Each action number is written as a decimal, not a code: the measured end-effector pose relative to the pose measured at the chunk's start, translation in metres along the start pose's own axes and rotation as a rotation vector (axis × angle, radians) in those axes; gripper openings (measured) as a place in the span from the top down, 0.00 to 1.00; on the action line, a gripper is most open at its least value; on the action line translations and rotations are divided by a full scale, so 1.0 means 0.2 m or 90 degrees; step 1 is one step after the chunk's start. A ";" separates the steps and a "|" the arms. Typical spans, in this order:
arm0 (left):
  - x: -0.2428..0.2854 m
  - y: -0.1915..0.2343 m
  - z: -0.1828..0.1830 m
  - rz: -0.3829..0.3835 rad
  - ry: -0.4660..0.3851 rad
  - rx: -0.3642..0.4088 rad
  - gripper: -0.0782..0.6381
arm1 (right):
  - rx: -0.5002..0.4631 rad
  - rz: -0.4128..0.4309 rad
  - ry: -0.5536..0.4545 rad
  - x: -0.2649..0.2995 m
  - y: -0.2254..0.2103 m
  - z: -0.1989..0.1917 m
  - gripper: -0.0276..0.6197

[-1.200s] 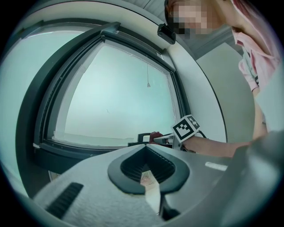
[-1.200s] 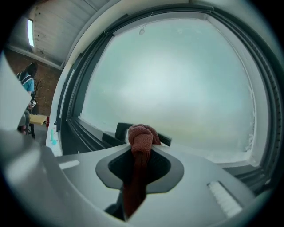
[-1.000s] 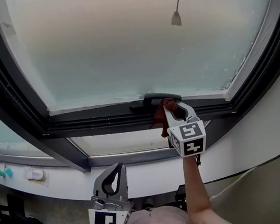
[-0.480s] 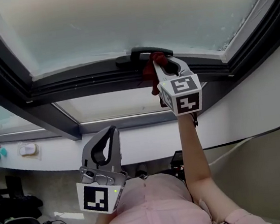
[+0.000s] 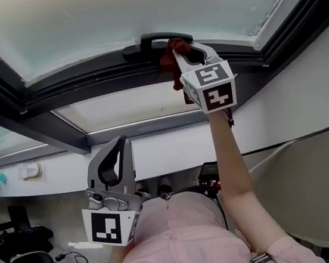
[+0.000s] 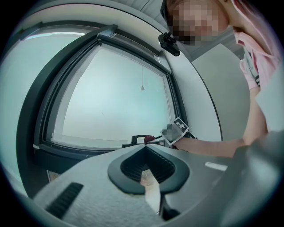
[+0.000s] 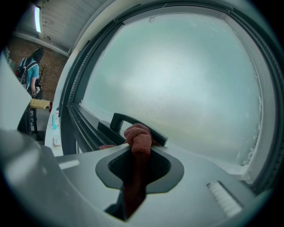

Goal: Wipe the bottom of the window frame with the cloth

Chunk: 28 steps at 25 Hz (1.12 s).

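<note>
Our right gripper [image 5: 179, 52] is clamping the red cloth [image 7: 137, 135], which seems to be touching the window frame [image 5: 86, 84] beside its handle [image 5: 149, 39]. Our left gripper [image 5: 119, 141] is hanging closed, empty.

Window frame [image 5: 85, 79]: higher in head view | left hand-held gripper [image 5: 121, 142]: raised, nearer | pink shirt [image 5: 179, 243]: more visible

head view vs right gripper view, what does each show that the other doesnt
Only the head view shows the left gripper, shut and empty, low by the pink shirt. Only the right gripper view shows a distant person in a blue top. Both show the right gripper shut on the red knotted cloth by the dark window handle, below the frosted pane.
</note>
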<state>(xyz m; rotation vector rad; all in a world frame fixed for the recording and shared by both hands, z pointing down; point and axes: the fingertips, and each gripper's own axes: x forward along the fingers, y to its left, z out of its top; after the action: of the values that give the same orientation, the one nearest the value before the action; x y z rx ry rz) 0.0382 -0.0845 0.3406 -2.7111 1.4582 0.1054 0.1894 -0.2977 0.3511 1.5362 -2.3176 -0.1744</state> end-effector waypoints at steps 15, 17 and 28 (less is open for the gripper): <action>0.03 -0.01 -0.02 -0.003 0.004 -0.006 0.89 | 0.006 -0.046 0.007 -0.08 -0.17 -0.08 0.86; 0.04 -0.01 -0.02 -0.004 0.005 -0.005 0.89 | 0.018 -0.056 0.013 -0.09 -0.23 -0.10 0.86; 0.12 -0.07 -0.02 -0.024 0.003 -0.002 0.89 | 0.071 -0.077 0.038 -0.16 -0.48 -0.20 0.86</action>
<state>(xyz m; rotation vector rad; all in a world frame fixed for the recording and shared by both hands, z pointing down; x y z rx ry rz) 0.0634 -0.0973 0.3420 -2.7411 1.4090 0.0984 0.2979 -0.3039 0.3529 1.7132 -2.2227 -0.0280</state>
